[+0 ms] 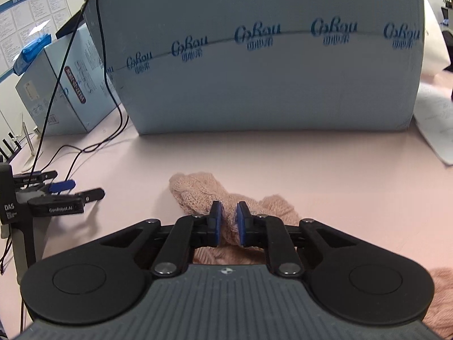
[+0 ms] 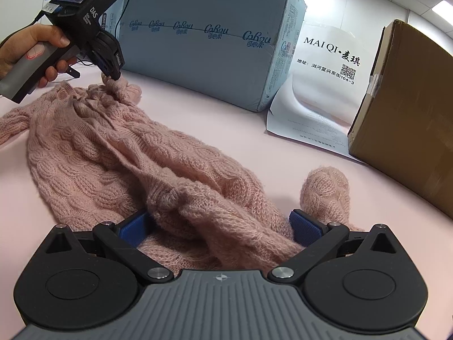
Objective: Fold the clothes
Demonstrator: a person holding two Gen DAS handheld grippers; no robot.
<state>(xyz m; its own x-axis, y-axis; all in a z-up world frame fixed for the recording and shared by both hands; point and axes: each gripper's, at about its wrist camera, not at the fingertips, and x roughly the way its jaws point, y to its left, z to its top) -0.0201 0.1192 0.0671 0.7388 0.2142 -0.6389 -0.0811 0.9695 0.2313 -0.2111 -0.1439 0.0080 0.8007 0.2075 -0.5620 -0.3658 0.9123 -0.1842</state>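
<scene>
A pink cable-knit sweater (image 2: 113, 147) lies crumpled on the pink table (image 2: 212, 119). In the left wrist view my left gripper (image 1: 228, 212) is shut on a bunched fold of the sweater (image 1: 195, 189), blue pads pressing the knit. The right wrist view shows the same left gripper (image 2: 113, 70), held by a hand (image 2: 42, 36), pinching the sweater's far corner. My right gripper (image 2: 220, 223) stands open over the near part, its blue pads (image 2: 305, 226) wide apart with a heap of knit between them. A rolled sleeve end (image 2: 325, 192) lies just right of it.
A large blue-grey carton (image 1: 254, 56) stands across the back of the table, with a smaller box (image 1: 65, 85) and black cables (image 1: 113, 113) to its left. A spare gripper on a stand (image 1: 56, 198) sits far left. A white bag (image 2: 325, 85) and a brown cardboard box (image 2: 402, 113) stand at right.
</scene>
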